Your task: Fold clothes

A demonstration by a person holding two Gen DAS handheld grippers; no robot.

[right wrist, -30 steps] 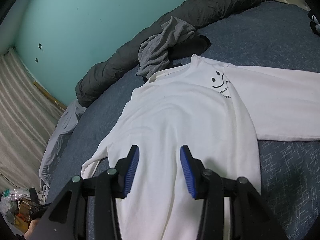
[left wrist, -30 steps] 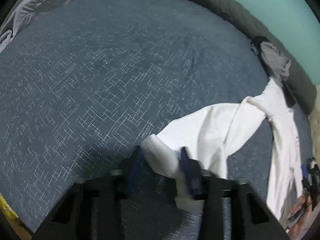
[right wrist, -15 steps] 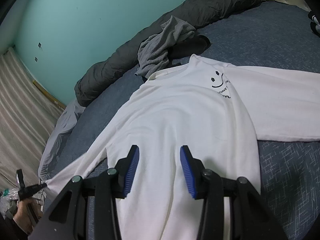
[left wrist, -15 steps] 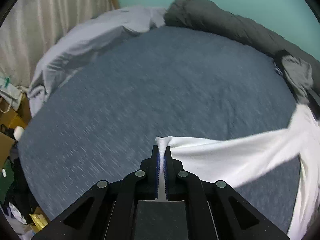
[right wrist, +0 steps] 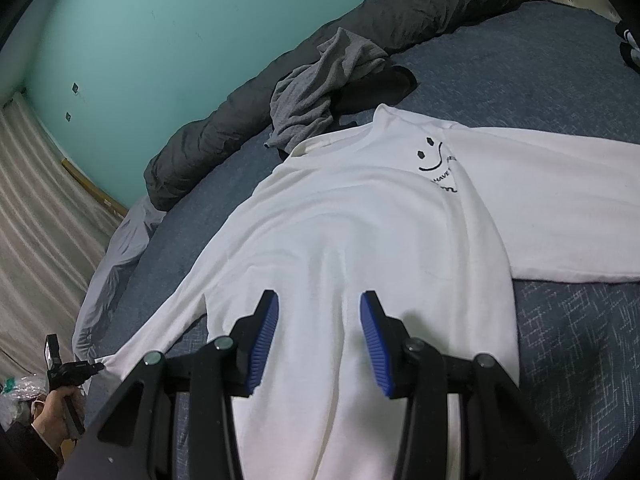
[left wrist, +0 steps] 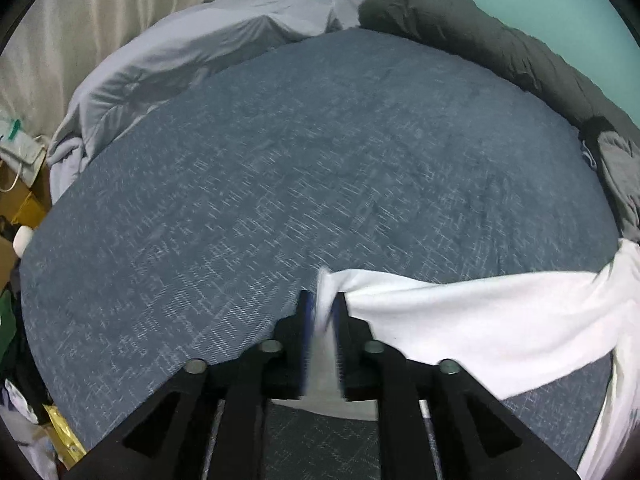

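Holding: my left gripper [left wrist: 322, 312] has its fingers pinched on the cuff end of the white long-sleeved cotton sweatshirt [right wrist: 360, 240], the sleeve [left wrist: 480, 316] drawn out sideways from the body.
Right fingers: my right gripper [right wrist: 318, 336] hovers low over the sweatshirt's lower front, blue ribbed fingers [right wrist: 266, 336] spread wide, gripping nothing.
Where the shirt is: front up on the dark blue woven bed cover [left wrist: 280, 180], neck toward the rolled dark grey duvet [right wrist: 360, 40] by the teal wall, its other sleeve laid out flat to the right.
Step in hand: I judge this to be the sleeve stage, with the body spread flat and unfolded and one sleeve held at full stretch; whether I am still straightening it or about to bring it over, I cannot settle.
Next move calls for: keeping the cuff firmly pinched and the sleeve free of twist, while the body stays flat; my right fingers sit well placed to pin it.
Only the left view shows: the pinch itself, plus the pale grey bedding heaped at the bed's far edge.
Only the right view shows: the smiley print and lettering on the chest, the crumpled grey garment [right wrist: 320, 92] just beyond the collar, and my left hand [right wrist: 60, 408] around its gripper's handle.
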